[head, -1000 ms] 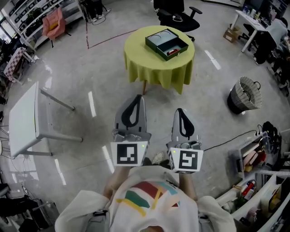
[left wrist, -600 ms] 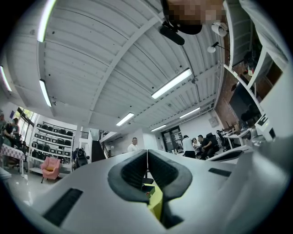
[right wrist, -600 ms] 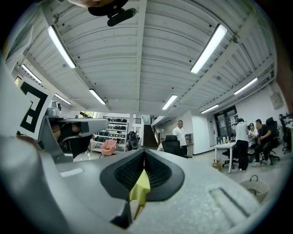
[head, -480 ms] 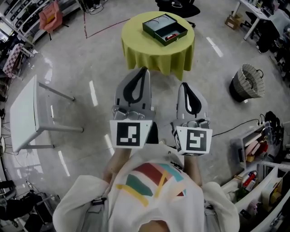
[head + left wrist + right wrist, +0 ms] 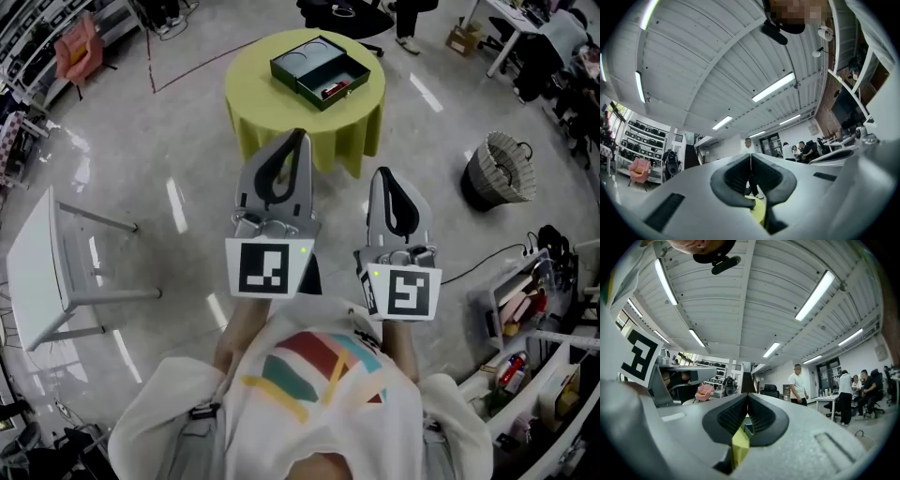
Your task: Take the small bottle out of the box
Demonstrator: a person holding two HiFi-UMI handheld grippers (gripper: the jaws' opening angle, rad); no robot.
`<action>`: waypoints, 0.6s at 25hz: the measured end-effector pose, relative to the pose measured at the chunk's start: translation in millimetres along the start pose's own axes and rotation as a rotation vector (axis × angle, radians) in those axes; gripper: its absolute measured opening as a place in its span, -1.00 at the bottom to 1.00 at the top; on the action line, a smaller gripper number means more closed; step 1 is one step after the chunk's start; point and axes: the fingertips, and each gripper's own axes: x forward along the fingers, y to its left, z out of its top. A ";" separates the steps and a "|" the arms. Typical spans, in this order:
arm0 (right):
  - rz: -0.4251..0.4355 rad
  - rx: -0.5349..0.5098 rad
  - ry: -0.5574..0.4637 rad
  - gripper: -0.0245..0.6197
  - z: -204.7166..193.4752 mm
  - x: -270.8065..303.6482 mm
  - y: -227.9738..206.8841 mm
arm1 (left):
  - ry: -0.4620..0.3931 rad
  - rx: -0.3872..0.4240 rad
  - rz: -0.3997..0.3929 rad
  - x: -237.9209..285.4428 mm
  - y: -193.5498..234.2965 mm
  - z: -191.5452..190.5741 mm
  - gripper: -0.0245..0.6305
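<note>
A dark green box (image 5: 317, 71) lies open on a round table under a yellow-green cloth (image 5: 272, 108), far ahead in the head view. Something small and red, probably the small bottle (image 5: 330, 91), lies in the box's near compartment. Both grippers are held up in front of the person's chest, well short of the table. My left gripper (image 5: 299, 136) (image 5: 750, 155) is shut with nothing between its pads. My right gripper (image 5: 382, 172) (image 5: 748, 395) is also shut and empty. A sliver of the yellow cloth shows below the jaws in both gripper views.
A white table (image 5: 37, 272) stands at the left on the grey floor. A woven basket (image 5: 500, 173) sits at the right, with cluttered shelves (image 5: 530, 356) and a cable near it. A pink chair (image 5: 77, 49) is far left. A standing person (image 5: 798, 385) and several seated ones are beyond.
The person has walked toward the round table, which now sits lower and further left in the head view. Both grippers have risen and pushed forward, still shut.
</note>
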 end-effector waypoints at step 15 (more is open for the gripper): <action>-0.074 0.014 0.044 -0.91 -26.6 232.5 -57.9 | 0.046 -0.002 -0.050 210.6 121.6 -60.2 -0.88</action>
